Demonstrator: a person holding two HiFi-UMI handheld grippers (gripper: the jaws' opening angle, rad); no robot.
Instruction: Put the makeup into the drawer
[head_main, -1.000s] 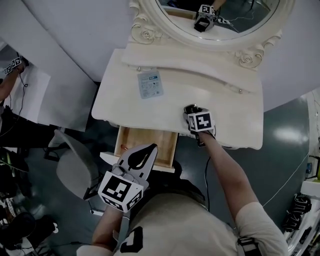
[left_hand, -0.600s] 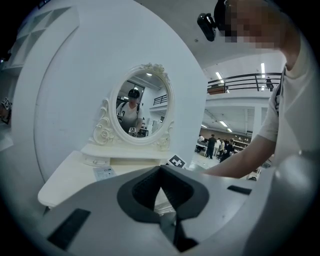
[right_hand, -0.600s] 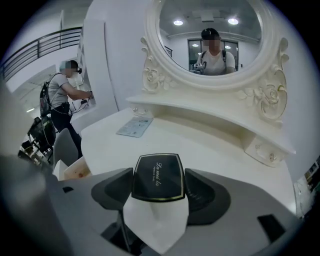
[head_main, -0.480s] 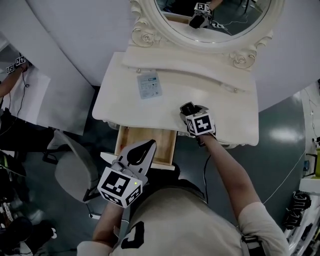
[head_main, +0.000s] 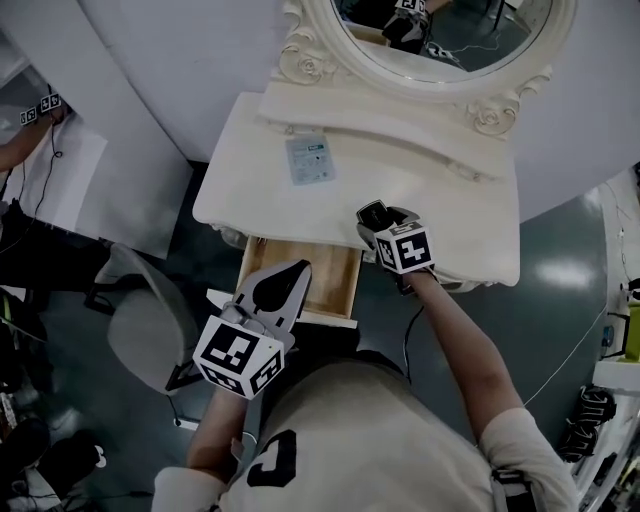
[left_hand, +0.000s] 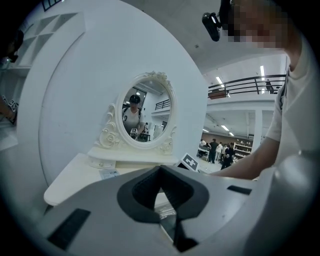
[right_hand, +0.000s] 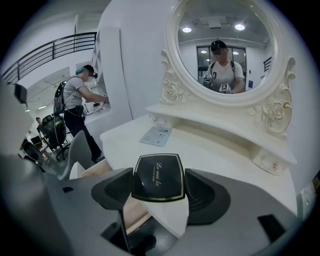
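Jaws on compact (right_hand: 158, 176), packet (right_hand: 156, 135) beyond

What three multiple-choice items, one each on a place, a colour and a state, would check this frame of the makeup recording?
1. Where is the compact?
A) between the jaws of the right gripper
B) on the chair
C) on the floor

2. What colour is its lid?
A) white
B) red
C) black

3. How is the drawer?
A) pulled open
B) pushed shut
C) taken out altogether

Answers:
1 A: the right gripper view shows a jaw against each side of the compact.
2 C: the lid is black with a thin pale edge line.
3 A: the head view shows the drawer's wooden inside sticking out below the front edge of the dressing table.
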